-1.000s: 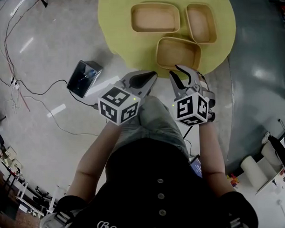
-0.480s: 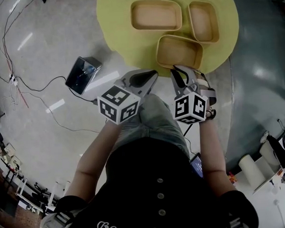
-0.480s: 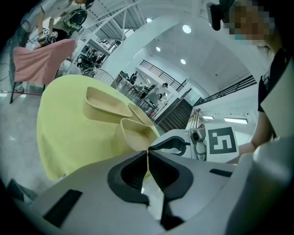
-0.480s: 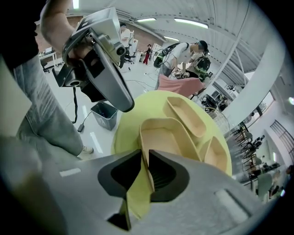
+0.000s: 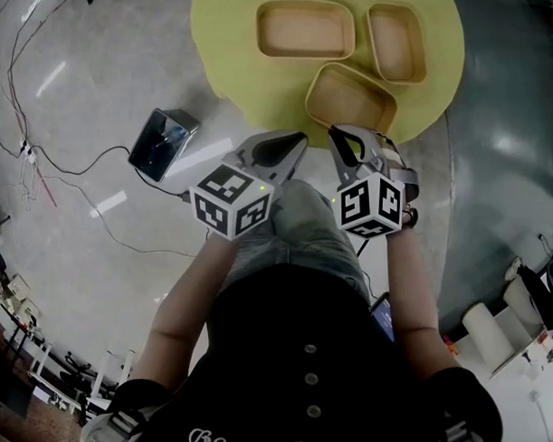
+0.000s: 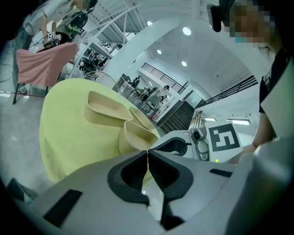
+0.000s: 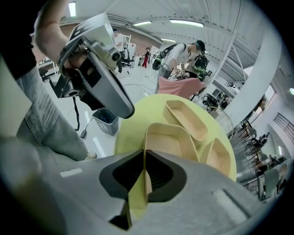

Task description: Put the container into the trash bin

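Three tan containers sit on a round yellow table (image 5: 223, 45). My right gripper (image 5: 342, 137) is at the near rim of the closest container (image 5: 349, 97). In the right gripper view its jaws (image 7: 144, 153) are closing, and their pads pinch that container's thin wall (image 7: 167, 137). My left gripper (image 5: 295, 142) hangs beside it, short of the table edge. It is shut with nothing between its tips (image 6: 147, 152). A small dark trash bin (image 5: 163, 147) stands on the floor to the left of the table, and the right gripper view shows it too (image 7: 106, 121).
The two other containers (image 5: 304, 29) (image 5: 395, 41) lie further back on the table. Cables (image 5: 85, 172) run across the glossy floor on the left. The person's legs are right below the grippers. Rolls and clutter (image 5: 498, 330) sit at the lower right.
The right jaws have gone from wide apart to nearly together around the nearest container's rim. That container has turned slightly on the table. The left gripper has stayed put.
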Available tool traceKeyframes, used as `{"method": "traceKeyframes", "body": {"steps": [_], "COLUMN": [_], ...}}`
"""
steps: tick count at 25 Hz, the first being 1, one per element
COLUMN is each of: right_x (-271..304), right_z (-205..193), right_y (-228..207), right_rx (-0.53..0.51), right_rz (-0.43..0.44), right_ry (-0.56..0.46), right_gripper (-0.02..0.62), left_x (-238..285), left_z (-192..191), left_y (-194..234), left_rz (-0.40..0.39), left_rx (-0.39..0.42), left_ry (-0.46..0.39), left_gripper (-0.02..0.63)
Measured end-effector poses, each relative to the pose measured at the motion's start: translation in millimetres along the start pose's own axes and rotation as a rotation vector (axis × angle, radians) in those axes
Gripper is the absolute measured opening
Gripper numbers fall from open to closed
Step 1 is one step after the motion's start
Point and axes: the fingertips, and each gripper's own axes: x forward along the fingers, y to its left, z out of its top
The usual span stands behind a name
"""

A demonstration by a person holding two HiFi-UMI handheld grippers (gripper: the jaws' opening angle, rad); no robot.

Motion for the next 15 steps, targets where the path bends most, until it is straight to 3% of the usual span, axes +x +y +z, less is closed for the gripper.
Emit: {"method": "traceKeyframes", "body": {"steps": [15], "right_x": [-18], "right_z": [34], "right_y": [-13], "right_rx": [0.11], "right_rz": [0.012], "right_ry": [-0.136], "right_gripper": [0.018], "left_x": [-13], "left_z": [17], "left_y": [1], "left_rz": [0.043], "left_rx": [0.022], "left_ry": [-0.056], "left_gripper": [0.02]}}
